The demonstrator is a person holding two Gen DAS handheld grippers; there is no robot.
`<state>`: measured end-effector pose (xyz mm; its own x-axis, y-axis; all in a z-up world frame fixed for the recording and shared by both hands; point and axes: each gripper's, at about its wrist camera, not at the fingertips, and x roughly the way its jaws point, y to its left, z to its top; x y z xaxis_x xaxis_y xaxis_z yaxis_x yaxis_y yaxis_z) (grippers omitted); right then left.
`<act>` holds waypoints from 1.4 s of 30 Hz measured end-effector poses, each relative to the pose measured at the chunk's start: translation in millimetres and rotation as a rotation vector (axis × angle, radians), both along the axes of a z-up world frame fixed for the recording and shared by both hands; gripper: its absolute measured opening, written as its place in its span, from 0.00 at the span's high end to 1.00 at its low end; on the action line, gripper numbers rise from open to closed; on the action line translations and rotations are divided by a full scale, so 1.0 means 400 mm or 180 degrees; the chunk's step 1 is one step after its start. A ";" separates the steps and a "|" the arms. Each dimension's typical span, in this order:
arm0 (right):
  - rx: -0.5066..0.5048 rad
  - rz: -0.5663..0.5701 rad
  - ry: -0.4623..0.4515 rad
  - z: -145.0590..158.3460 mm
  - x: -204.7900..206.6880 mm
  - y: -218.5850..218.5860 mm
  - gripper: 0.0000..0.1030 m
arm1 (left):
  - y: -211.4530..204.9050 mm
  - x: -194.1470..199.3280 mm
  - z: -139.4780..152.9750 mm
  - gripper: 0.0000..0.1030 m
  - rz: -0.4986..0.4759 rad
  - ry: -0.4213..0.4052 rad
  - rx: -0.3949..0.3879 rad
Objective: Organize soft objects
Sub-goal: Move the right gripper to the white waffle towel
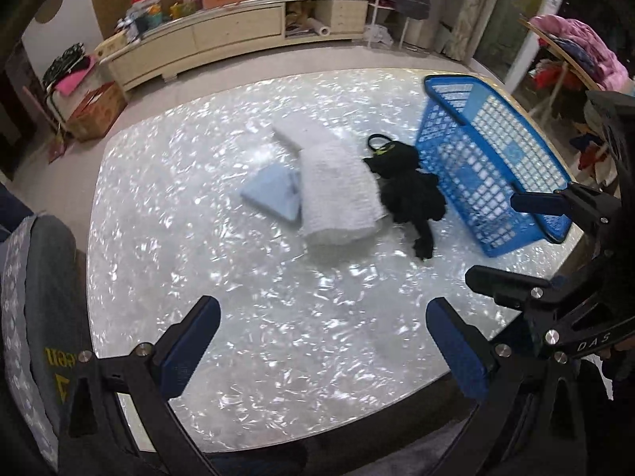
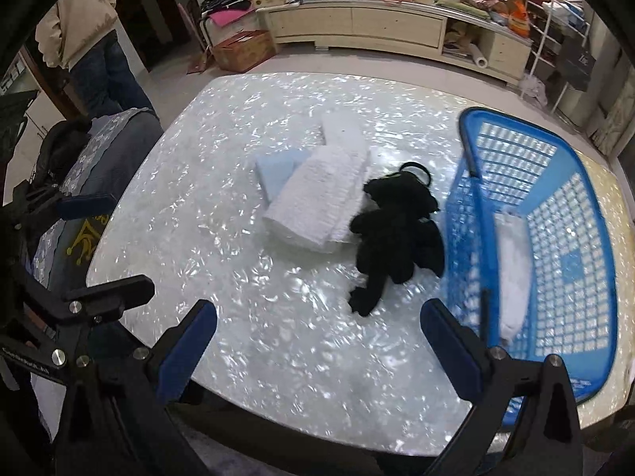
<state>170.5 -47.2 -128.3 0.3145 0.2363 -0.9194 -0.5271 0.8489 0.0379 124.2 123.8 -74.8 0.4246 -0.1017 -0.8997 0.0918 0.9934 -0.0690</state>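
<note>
On the pearly white table (image 1: 198, 246) (image 2: 222, 166) lie a black plush toy (image 1: 408, 194) (image 2: 397, 234), a folded white towel (image 1: 337, 194) (image 2: 317, 202), a light blue folded cloth (image 1: 274, 194) (image 2: 278, 170) and a flat white pad (image 1: 297, 131) (image 2: 343, 129). A blue plastic basket (image 1: 488, 150) (image 2: 563, 206) stands at the right, with a white soft item (image 2: 512, 265) inside. My left gripper (image 1: 321, 353) is open and empty over the near table edge. My right gripper (image 2: 317, 349) (image 1: 504, 238) is open and empty, near the basket's near corner.
A chair with a grey patterned cover (image 1: 31, 297) (image 2: 99, 158) stands at the table's left. A low cream cabinet (image 1: 222, 35) (image 2: 377, 27) with clutter runs along the far wall. A person (image 2: 83, 35) stands at far left. A clothes pile (image 1: 575, 47) is at right.
</note>
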 end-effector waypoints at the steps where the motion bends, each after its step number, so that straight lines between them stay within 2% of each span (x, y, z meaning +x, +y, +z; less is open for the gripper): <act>1: -0.0004 0.0015 0.0013 -0.005 0.005 0.008 0.00 | 0.009 0.003 -0.005 0.00 0.0022 0.0013 -0.0002; 12: -0.0060 0.0182 0.0162 -0.083 0.082 0.117 0.00 | 0.121 0.047 -0.096 0.00 0.0217 0.0219 -0.0099; 25: -0.0184 0.0094 0.0340 -0.198 0.197 0.197 0.00 | 0.213 0.140 -0.198 0.00 0.0374 0.0339 -0.0147; 38: -0.0613 0.0077 0.0314 -0.318 0.258 0.262 0.00 | 0.280 0.216 -0.288 0.00 0.0404 0.0419 -0.0164; 42: -0.0628 0.0038 0.0353 -0.344 0.266 0.265 0.06 | 0.283 0.222 -0.296 0.00 0.0402 0.0406 -0.0198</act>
